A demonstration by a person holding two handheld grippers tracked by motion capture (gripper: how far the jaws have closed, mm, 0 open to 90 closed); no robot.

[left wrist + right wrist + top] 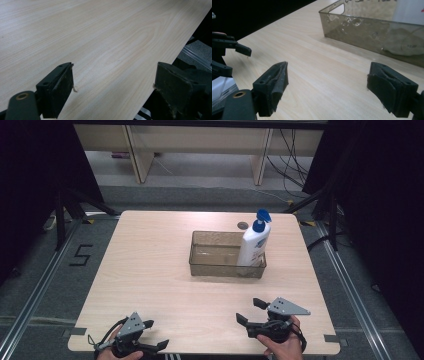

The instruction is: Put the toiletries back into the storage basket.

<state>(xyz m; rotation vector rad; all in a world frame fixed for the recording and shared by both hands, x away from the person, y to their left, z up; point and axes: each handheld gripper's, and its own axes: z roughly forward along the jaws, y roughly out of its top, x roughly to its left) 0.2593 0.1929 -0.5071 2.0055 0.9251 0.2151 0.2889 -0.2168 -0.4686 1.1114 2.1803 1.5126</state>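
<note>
High view: left gripper [155, 334] and right gripper [251, 311] rest near table [150, 270] edge, jaws spread wide, empty; lotion bottle [254, 243] stands, seemingly upright, in bin [200, 262].

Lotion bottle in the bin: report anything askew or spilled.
The lotion bottle leans against the right end of the clear bin, not upright. No spill shows on the table. Both tongs are open, holding nothing.

Recording lab: black curtains [30, 180], floor rails [350, 285].
</note>
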